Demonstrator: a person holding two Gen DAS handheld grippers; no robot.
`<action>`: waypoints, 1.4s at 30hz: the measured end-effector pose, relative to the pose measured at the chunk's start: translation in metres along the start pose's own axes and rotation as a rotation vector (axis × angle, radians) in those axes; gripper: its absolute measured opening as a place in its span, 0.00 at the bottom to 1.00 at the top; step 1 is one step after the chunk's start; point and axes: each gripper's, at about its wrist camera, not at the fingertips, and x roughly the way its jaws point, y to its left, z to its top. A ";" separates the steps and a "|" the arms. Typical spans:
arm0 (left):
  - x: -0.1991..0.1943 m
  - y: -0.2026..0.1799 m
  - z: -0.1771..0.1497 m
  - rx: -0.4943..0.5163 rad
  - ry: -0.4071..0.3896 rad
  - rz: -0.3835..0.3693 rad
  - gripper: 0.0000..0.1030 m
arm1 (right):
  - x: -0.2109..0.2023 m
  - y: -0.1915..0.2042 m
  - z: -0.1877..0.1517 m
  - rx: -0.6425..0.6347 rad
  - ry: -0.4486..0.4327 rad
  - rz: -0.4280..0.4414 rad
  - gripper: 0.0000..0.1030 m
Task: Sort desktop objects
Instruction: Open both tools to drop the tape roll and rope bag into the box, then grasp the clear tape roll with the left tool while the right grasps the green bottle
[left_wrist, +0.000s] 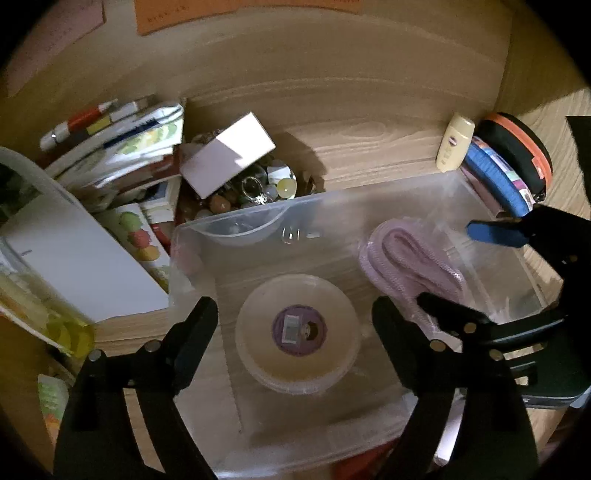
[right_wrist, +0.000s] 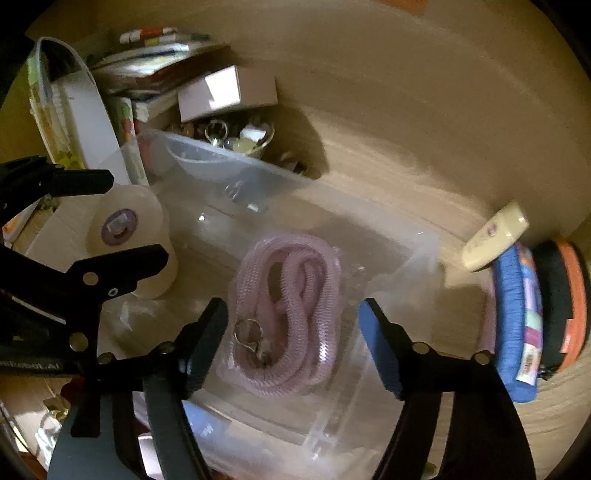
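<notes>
Left gripper (left_wrist: 291, 328) spread wide, empty, straddling tape roll (left_wrist: 297, 332) inside clear bin (left_wrist: 240, 221) — likely just sorted there. Right gripper (right_wrist: 291, 325) equally wide, empty, above bagged pink cord (right_wrist: 291, 314) in same bin.

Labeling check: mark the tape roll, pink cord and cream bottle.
tape roll (left_wrist: 297, 329), left wrist view, purple core label.
pink cord (right_wrist: 291, 314), right wrist view, middle of the coil.
cream bottle (left_wrist: 454, 142), left wrist view, mid body.
</notes>
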 end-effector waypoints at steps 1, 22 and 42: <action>-0.004 0.000 0.000 -0.003 -0.006 0.001 0.84 | -0.005 0.001 0.000 -0.003 -0.013 -0.013 0.71; -0.141 0.003 -0.032 -0.025 -0.340 0.070 0.95 | -0.149 -0.014 -0.048 0.091 -0.390 -0.145 0.88; -0.134 0.050 -0.117 -0.184 -0.260 0.106 0.96 | -0.144 -0.054 -0.119 0.218 -0.324 -0.212 0.88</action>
